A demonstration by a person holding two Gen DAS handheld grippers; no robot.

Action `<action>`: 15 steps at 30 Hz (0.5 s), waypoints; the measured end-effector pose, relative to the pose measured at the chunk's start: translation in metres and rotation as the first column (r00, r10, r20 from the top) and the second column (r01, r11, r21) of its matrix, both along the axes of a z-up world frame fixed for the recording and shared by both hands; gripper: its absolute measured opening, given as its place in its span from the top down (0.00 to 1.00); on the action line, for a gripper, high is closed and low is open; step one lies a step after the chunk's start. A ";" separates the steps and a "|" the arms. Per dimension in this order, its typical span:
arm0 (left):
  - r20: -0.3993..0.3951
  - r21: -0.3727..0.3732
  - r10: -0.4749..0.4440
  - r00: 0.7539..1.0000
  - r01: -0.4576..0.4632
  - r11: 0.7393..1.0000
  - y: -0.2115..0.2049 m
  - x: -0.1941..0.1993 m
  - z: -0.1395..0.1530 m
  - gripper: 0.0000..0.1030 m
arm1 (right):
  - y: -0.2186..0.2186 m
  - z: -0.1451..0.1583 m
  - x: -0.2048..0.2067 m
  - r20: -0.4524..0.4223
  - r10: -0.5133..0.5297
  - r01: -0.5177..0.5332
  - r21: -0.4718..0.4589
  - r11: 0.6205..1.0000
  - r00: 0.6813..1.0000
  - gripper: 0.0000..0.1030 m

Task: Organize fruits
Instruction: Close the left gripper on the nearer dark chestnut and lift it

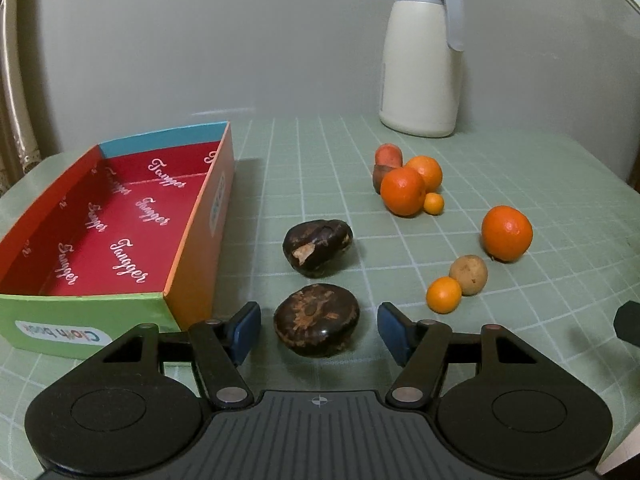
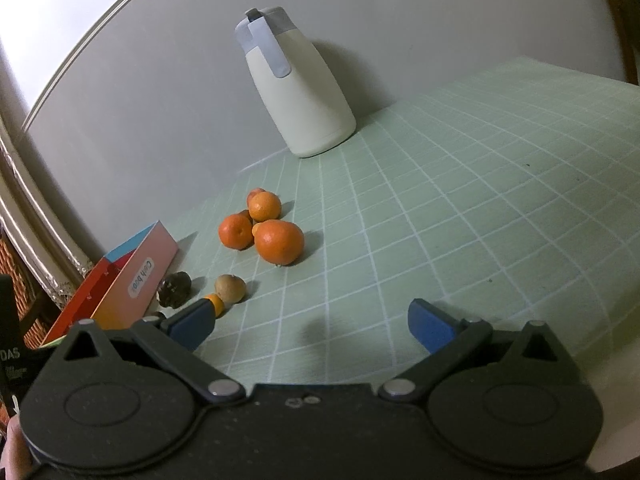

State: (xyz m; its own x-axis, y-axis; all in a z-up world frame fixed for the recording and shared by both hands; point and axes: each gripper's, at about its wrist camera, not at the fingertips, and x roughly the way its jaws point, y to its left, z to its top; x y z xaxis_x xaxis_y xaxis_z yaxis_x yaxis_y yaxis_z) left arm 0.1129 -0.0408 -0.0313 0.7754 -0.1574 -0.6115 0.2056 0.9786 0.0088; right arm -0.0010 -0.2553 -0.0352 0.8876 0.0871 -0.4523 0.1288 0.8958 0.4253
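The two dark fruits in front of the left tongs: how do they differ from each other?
The near dark fruit lies between the open left tongs; the far dark fruit lies beyond their tips. The near one looks rounder and flatter, with brown mottling on top; the far one looks lumpier, with a pale torn patch on its side. Both are glossy dark brown, resting on the green grid mat beside the box.

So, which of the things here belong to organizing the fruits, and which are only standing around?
Belong to the job:
- near dark fruit, between the open left jaws
- far dark fruit
- oranges
- lone orange
- brown fruit
- small orange
- coloured box

Only standing around:
- white jug
- green grid mat
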 end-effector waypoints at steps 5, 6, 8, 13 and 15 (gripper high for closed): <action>0.013 -0.010 0.008 1.000 -0.007 1.000 0.000 -0.001 -0.002 0.37 | 0.002 0.000 0.001 -0.001 0.003 -0.003 -0.014 1.000 1.000 0.00; 0.015 -0.014 0.009 1.000 -0.008 1.000 0.000 -0.001 -0.002 0.37 | 0.001 0.000 0.001 -0.001 0.003 -0.003 -0.013 1.000 1.000 0.00; 0.019 -0.026 0.010 1.000 -0.010 1.000 0.002 -0.001 -0.001 0.46 | 0.001 0.000 0.001 0.000 0.002 -0.002 -0.011 1.000 1.000 0.00; 0.025 -0.031 0.000 1.000 0.001 1.000 0.003 -0.002 0.000 0.57 | 0.002 0.001 0.001 0.005 0.002 -0.002 -0.020 1.000 1.000 0.00; 0.027 -0.031 -0.006 1.000 0.007 0.999 0.002 -0.003 0.000 0.57 | 0.002 0.001 0.000 0.005 0.001 -0.001 -0.022 1.000 1.000 0.00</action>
State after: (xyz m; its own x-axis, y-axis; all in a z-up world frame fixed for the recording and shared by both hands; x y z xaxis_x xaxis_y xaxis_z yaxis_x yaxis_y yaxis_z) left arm 0.1103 -0.0393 -0.0313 0.7901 -0.1817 -0.5854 0.2124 0.9771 -0.0166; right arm -0.0010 -0.2529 -0.0340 0.8899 0.0779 -0.4495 0.1259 0.9052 0.4060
